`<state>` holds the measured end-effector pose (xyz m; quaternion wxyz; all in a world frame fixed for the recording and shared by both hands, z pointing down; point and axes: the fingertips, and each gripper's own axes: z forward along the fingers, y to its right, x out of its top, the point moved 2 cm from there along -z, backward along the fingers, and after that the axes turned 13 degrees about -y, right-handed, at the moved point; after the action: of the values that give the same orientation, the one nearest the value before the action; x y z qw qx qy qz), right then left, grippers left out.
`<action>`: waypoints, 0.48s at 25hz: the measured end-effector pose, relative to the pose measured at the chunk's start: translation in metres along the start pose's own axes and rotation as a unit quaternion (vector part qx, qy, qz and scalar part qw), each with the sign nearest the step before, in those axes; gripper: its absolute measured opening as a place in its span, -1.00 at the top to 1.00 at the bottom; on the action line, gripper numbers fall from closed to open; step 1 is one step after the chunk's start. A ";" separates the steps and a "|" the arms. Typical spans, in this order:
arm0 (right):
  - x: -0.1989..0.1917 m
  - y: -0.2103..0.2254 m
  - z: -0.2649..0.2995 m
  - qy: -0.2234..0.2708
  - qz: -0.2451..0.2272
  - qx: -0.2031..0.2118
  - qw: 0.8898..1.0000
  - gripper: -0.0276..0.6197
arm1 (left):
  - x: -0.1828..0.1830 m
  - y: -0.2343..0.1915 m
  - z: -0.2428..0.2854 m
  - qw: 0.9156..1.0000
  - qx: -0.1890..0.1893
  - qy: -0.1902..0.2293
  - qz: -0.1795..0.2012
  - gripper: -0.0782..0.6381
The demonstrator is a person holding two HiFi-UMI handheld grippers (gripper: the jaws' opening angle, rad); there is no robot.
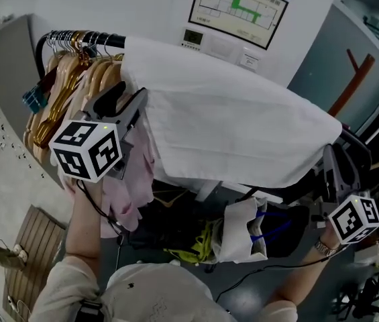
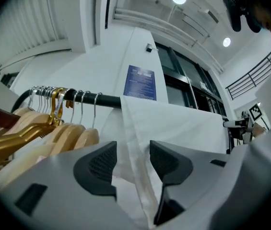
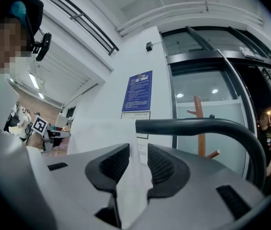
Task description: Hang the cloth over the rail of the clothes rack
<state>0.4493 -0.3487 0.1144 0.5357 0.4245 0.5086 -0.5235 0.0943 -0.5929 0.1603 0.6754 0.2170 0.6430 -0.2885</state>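
The cloth (image 1: 229, 126) lies over the rail (image 1: 112, 41), across the middle of the head view, so I judge the hanging nearly done; only the letting go is left. My right gripper (image 3: 137, 159) pinches its edge between narrow jaws. The jaws of my left gripper (image 2: 133, 157) stand a little apart around its hem. I count one cloth, one rail, two grippers. The hangers (image 1: 62, 86) at upper left are too crowded to count.

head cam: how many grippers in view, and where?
2. The left gripper is at the left, beside the wooden hangers, at the left edge of the white cloth. The right gripper is at lower right, at the cloth's right end. None seems hidden.
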 end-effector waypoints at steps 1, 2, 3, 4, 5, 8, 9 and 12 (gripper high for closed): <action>0.000 -0.001 0.001 -0.001 0.000 0.007 1.000 0.58 | 0.000 0.001 0.005 1.000 -0.008 -0.008 0.006 0.22; -0.001 -0.004 0.002 -0.004 0.000 0.017 1.000 0.58 | -0.001 0.003 0.010 1.000 -0.019 -0.014 0.008 0.22; -0.003 -0.008 0.003 -0.007 -0.002 0.027 1.000 0.58 | -0.001 0.005 0.013 0.999 -0.028 -0.017 0.008 0.22; -0.005 -0.012 0.005 -0.011 -0.006 0.035 0.999 0.58 | -0.002 0.007 0.016 0.999 -0.034 -0.019 0.009 0.22; -0.007 -0.015 0.006 -0.013 -0.011 0.039 0.999 0.58 | -0.003 0.008 0.017 0.999 -0.035 -0.019 0.012 0.22; -0.009 -0.017 0.009 -0.017 -0.023 0.027 0.999 0.58 | -0.002 0.011 0.017 0.999 -0.016 -0.016 0.038 0.24; -0.009 -0.018 0.010 -0.019 -0.028 0.021 0.999 0.58 | -0.001 0.011 0.016 0.999 -0.002 -0.014 0.053 0.27; -0.010 -0.021 0.009 -0.025 -0.046 -0.002 0.999 0.73 | 0.003 0.008 0.009 0.995 0.042 -0.006 0.086 0.66</action>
<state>0.4296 -0.3584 0.1267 0.5248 0.3866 0.5149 -0.5568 0.1062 -0.5931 0.1569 0.6918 0.2977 0.6054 -0.2575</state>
